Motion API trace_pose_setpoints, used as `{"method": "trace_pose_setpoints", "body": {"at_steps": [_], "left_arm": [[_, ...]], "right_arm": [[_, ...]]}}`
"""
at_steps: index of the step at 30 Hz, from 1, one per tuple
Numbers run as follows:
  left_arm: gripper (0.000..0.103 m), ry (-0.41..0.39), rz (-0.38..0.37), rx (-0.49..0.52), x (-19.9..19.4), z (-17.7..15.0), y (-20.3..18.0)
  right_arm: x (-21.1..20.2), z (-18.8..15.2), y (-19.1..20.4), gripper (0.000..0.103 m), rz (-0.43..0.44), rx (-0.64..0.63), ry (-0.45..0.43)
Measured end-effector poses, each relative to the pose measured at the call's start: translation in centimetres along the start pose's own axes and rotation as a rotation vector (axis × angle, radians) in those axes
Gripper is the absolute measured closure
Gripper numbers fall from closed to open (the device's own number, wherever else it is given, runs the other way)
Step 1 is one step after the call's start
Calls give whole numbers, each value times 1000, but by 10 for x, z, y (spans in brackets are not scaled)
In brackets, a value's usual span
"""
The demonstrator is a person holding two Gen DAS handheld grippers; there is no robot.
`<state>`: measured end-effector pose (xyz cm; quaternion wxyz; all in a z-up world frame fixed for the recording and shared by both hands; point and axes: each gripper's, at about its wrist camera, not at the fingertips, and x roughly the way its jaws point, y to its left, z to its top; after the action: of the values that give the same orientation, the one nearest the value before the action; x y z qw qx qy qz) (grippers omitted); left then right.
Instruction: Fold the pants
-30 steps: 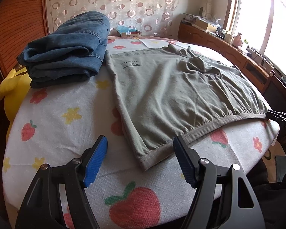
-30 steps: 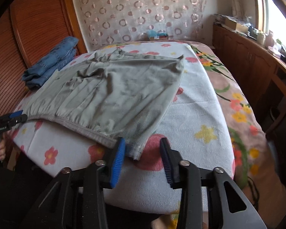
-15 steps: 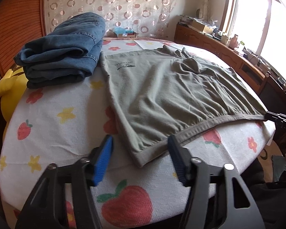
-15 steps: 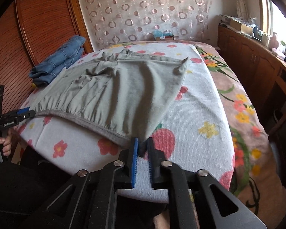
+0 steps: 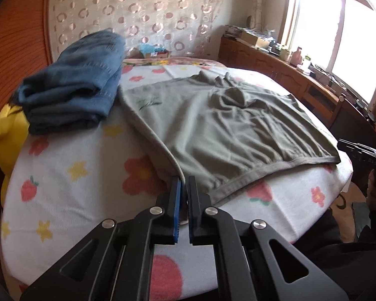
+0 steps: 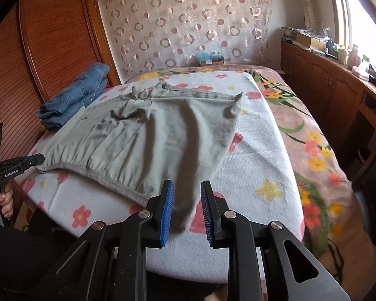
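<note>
Grey-green pants [image 5: 220, 130] lie folded flat on the flowered bed cover [image 5: 70, 175], waistband toward me. My left gripper [image 5: 183, 188] is shut on the near left waistband corner and lifts that edge a little. In the right wrist view the pants [image 6: 158, 138] spread ahead, and my right gripper [image 6: 186, 195] is partly open with the near right waistband corner lying between its blue pads [image 6: 168, 208]; the pads do not press the cloth. The left gripper also shows at the left edge of the right wrist view [image 6: 37, 160].
A stack of folded blue jeans [image 5: 75, 87] sits at the far left of the bed, also in the right wrist view [image 6: 77, 95]. A yellow plush toy [image 5: 7, 135] lies beside the bed. A wooden sideboard [image 6: 333, 92] runs along the right wall under the window.
My left gripper has moved onto the left waistband corner and shut on it, raising the edge. My right gripper shut at the right corner half a second ago and has opened partway since.
</note>
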<state>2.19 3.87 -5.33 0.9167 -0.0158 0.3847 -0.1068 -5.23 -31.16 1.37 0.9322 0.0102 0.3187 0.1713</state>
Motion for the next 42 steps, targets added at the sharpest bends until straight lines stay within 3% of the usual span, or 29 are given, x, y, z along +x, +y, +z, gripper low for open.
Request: {"method": "trace_pose_setpoints", "body": {"at_steps": [12,27,42], "left_arm": [[98,-14,-50,124,11,45,-52],[98,17,-190,251,43,93,-136],[99,-2,-330,314,41,131,-218]], "right_arm": [[9,-1,-12,80,22,48,-37],[15,-2,-18,80,23,70,-47],[5,-2,-31,80,11,82,-83]]}}
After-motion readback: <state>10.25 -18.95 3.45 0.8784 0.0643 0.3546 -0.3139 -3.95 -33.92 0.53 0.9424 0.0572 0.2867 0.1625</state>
